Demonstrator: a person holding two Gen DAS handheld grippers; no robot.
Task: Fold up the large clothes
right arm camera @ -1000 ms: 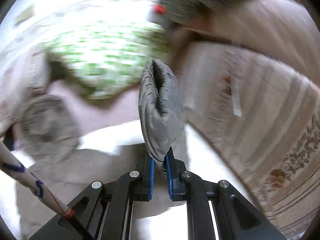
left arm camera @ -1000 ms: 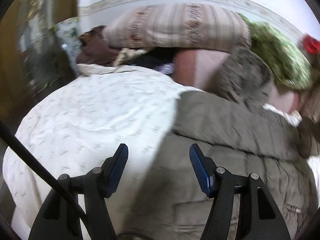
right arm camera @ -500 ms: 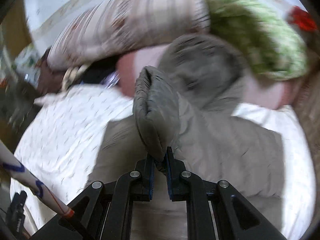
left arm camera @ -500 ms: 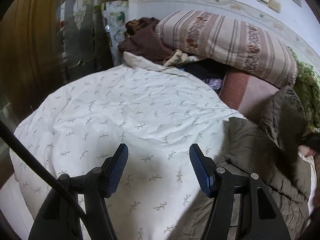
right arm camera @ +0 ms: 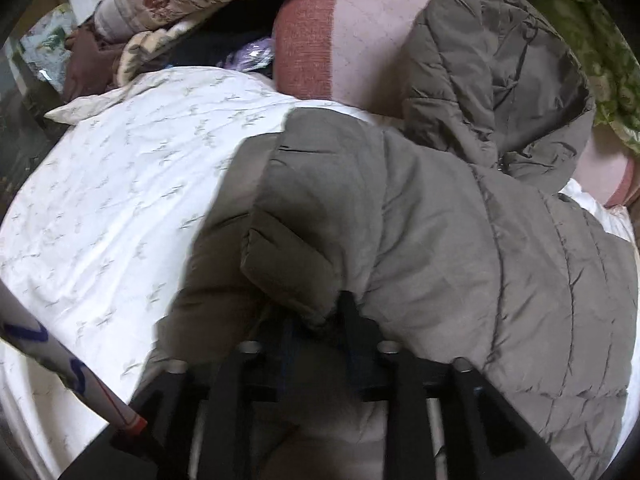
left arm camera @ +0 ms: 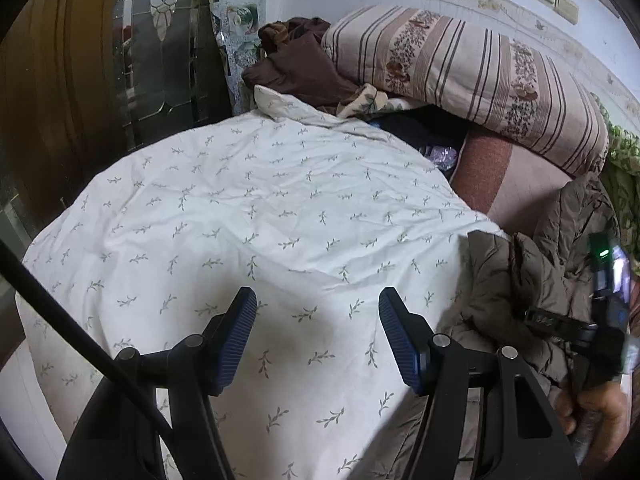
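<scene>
Sleeve cuff (right arm camera: 292, 276) of the puffer jacket (right arm camera: 460, 248) sits pinched in your right tongs (right arm camera: 316, 320), laid across the body on the bed (left arm camera: 240, 208). Left tongs (left arm camera: 318, 336) hover open, empty; release, then fold the hem from six o'clock.

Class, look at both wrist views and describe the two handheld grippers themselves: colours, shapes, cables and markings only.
The left gripper has a black angular frame with silver pivot bolts and two fingers faced with ribbed blue pads. A thin black cable crosses its left side. The right gripper has the same black frame and silver bolts; beside it runs a white rod with blue markings and a red band.
</scene>
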